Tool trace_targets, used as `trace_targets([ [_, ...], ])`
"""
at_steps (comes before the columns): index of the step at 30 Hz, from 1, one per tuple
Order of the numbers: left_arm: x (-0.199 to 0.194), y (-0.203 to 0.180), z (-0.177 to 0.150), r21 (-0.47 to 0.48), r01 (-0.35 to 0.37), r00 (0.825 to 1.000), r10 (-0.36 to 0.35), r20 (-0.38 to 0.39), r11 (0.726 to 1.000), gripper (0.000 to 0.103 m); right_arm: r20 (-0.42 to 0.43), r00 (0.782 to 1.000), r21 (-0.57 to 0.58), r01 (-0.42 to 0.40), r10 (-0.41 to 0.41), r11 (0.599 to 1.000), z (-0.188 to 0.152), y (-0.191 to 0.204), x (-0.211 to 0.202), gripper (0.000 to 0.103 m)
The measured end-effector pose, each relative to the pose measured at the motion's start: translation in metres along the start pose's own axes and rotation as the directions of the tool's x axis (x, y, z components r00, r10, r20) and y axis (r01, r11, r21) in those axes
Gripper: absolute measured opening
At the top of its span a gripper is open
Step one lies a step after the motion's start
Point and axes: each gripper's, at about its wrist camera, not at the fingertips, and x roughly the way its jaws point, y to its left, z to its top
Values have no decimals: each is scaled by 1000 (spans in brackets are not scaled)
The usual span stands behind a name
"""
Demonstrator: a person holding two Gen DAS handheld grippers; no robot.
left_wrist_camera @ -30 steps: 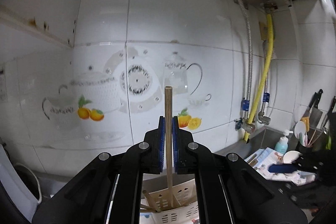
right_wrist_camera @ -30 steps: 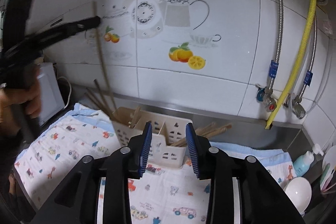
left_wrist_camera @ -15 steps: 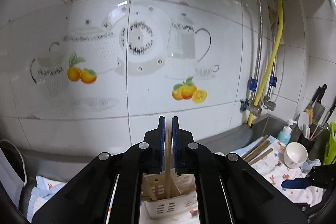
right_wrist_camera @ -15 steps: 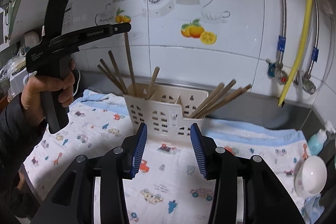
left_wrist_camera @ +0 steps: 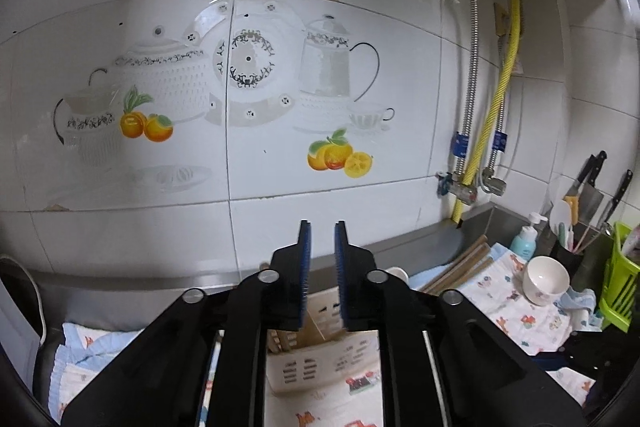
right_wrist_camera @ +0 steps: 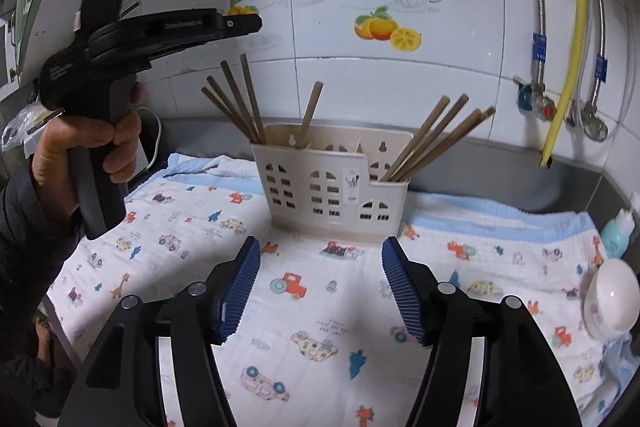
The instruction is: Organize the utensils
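Observation:
A cream plastic utensil caddy stands on a patterned cloth. Several wooden chopsticks lean in its left compartment, one stands near the middle, several lean out of the right compartment. My left gripper is open and empty, hovering above the caddy's left end; it also shows in the right wrist view. My right gripper is open wide and empty, low over the cloth in front of the caddy.
A white bowl and a blue soap bottle sit at the right. Yellow and metal hoses run down the tiled wall. Knives and a utensil cup stand at the far right, next to a green rack.
My left gripper lowered the chopstick into the caddy's left compartment, then opened and let it go. My right gripper opened wider and moved closer to the caddy.

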Motion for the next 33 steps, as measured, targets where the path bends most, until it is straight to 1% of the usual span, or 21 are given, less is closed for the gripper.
trace_targets([
  [3, -12, -2, -6, 1, 5, 1000, -5, -3, 1000, 24, -1, 1000, 7, 15, -15, 1000, -7, 2, -2, 70],
  [6, -23, -4, -13, 0, 9, 1000, -9, -9, 1000, 36, -1, 999, 15, 34, -34, 999, -13, 3, -3, 71],
  [8, -32, -6, -19, -1, 10, 1000, -10, -13, 1000, 39, -3, 999, 22, 46, -46, 999, -18, 4, -4, 72],
  [10, -39, -6, -25, -10, 13, 1000, -13, -21, 1000, 49, -8, 999, 31, 46, -45, 998, -21, 4, -5, 73],
  [14, -54, -5, -42, -28, 17, 999, -18, -47, 999, 62, -17, 998, 47, 54, -53, 997, -29, 5, -6, 73],
  [16, -59, -5, -50, -30, 8, 998, -10, -64, 1000, 70, -17, 998, 59, 55, -54, 997, -33, 6, -7, 84],
  [17, -62, -5, -55, -28, 5, 997, -8, -78, 1000, 72, -13, 998, 61, 58, -57, 996, -34, 7, -8, 86],
  [18, -63, -6, -60, -26, -1, 996, -1, -89, 1000, 77, -11, 998, 59, 65, -64, 996, -36, 9, -9, 86],
  [20, -69, -5, -70, -27, -11, 994, 8, -107, 1000, 80, -12, 997, 55, 73, -73, 996, -38, 11, -10, 86],
  [25, -80, -1, -90, -51, -33, 990, 25, -140, 998, 93, -19, 998, 71, 67, -66, 995, -41, 13, -12, 88],
  [28, -85, 2, -99, -66, -42, 987, 31, -159, 997, 98, -24, 997, 72, 76, -75, 995, -44, 15, -13, 88],
  [30, -89, 6, -106, -76, -53, 984, 39, -171, 996, 98, -25, 996, 73, 84, -82, 994, -46, 15, -14, 89],
  [33, -96, 8, -113, -70, -85, 980, 71, -184, 994, 98, -27, 996, 83, 89, -88, 992, -49, 14, -17, 89],
])
